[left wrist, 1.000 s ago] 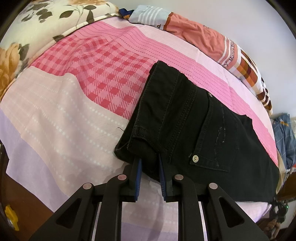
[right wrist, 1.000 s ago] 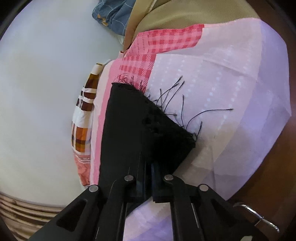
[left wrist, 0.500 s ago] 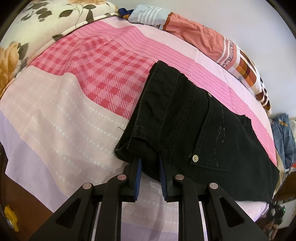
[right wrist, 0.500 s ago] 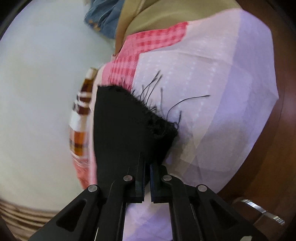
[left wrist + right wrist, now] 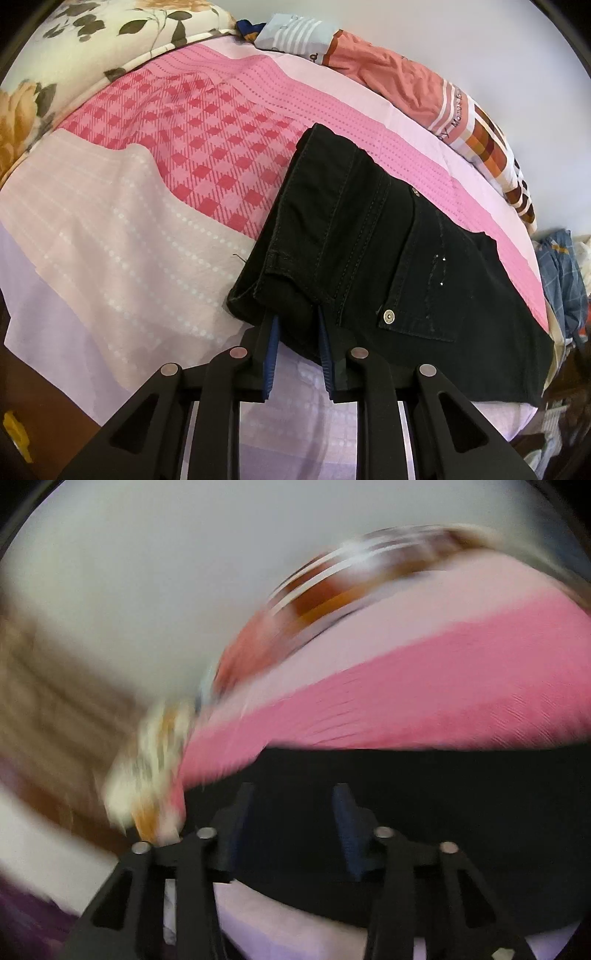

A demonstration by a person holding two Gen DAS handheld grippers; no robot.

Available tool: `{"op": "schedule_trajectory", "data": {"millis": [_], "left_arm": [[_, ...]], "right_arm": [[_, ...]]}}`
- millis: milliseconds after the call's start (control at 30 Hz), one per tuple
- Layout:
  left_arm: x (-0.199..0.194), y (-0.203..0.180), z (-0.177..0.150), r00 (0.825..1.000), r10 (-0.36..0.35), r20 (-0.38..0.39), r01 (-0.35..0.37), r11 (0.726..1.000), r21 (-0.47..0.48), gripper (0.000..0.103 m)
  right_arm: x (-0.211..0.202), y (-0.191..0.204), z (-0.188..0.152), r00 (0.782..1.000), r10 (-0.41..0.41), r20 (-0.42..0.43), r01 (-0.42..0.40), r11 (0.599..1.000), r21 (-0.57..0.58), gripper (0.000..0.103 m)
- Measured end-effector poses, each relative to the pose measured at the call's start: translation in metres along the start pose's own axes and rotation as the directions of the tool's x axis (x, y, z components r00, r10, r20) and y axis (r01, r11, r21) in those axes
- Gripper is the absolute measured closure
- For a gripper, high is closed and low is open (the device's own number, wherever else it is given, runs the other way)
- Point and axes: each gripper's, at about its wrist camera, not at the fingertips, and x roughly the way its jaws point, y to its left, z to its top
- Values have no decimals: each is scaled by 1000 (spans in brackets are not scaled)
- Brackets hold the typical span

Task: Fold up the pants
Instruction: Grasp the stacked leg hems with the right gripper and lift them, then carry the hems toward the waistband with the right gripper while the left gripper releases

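Black jeans point(image 5: 388, 266) lie folded on the pink patterned bed sheet point(image 5: 166, 177), with a back pocket and rivet facing up. My left gripper point(image 5: 295, 325) is shut on the waistband corner at the near edge. In the right wrist view, which is heavily motion-blurred, my right gripper point(image 5: 295, 797) has its fingers spread wide over the black jeans point(image 5: 443, 812). Nothing is visibly pinched between its fingers.
A floral pillow point(image 5: 74, 44) lies at the far left. An orange and striped blanket point(image 5: 424, 88) runs along the wall side. Blue checked clothes point(image 5: 561, 273) lie at the right. The bed's wooden edge point(image 5: 44, 398) is at the near left.
My right gripper has let go of the frayed leg end, opened wide and swung fast across the bed. My left gripper has stayed on the waistband.
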Motion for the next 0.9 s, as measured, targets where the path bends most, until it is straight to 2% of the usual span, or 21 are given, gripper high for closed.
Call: {"op": "schedule_trajectory", "data": {"millis": [33, 100, 133, 233, 367, 433, 467, 533, 567, 633, 900], "left_arm": [[0, 0, -1, 1000, -2, 5, 2, 1000, 4, 81], [-1, 1, -1, 1000, -8, 12, 8, 1000, 13, 80], [-1, 2, -2, 1000, -11, 15, 11, 1000, 17, 80], [-1, 3, -2, 1000, -25, 18, 25, 999, 20, 80], [-1, 5, -2, 999, -37, 24, 36, 999, 19, 79], [-1, 5, -2, 999, -36, 25, 36, 999, 23, 79], [-1, 4, -2, 999, -35, 23, 34, 999, 27, 79], [-1, 4, -2, 999, -35, 18, 34, 999, 29, 78], [0, 4, -1, 999, -36, 16, 36, 999, 29, 78], [0, 5, 0, 999, -39, 14, 39, 999, 27, 77], [1, 4, -2, 999, -39, 38, 38, 999, 37, 75]], "right_arm": [[35, 22, 11, 998, -15, -54, 9, 993, -117, 60], [87, 47, 24, 989, 0, -145, -35, 971, -238, 60], [116, 58, 33, 981, 6, -196, -63, 957, -283, 60], [165, 73, 50, 965, -5, -262, -94, 927, -362, 60], [205, 66, 63, 939, -32, -342, -108, 917, -384, 60], [224, 54, 68, 913, -56, -405, -112, 918, -380, 61], [229, 52, 63, 904, -52, -424, -123, 920, -373, 63], [233, 49, 59, 884, -25, -466, -167, 916, -364, 74], [233, 51, 56, 883, -27, -469, -173, 909, -379, 77], [232, 52, 58, 891, -36, -453, -166, 902, -398, 92], [244, 48, 63, 926, -124, -356, -51, 895, -444, 98]]}}
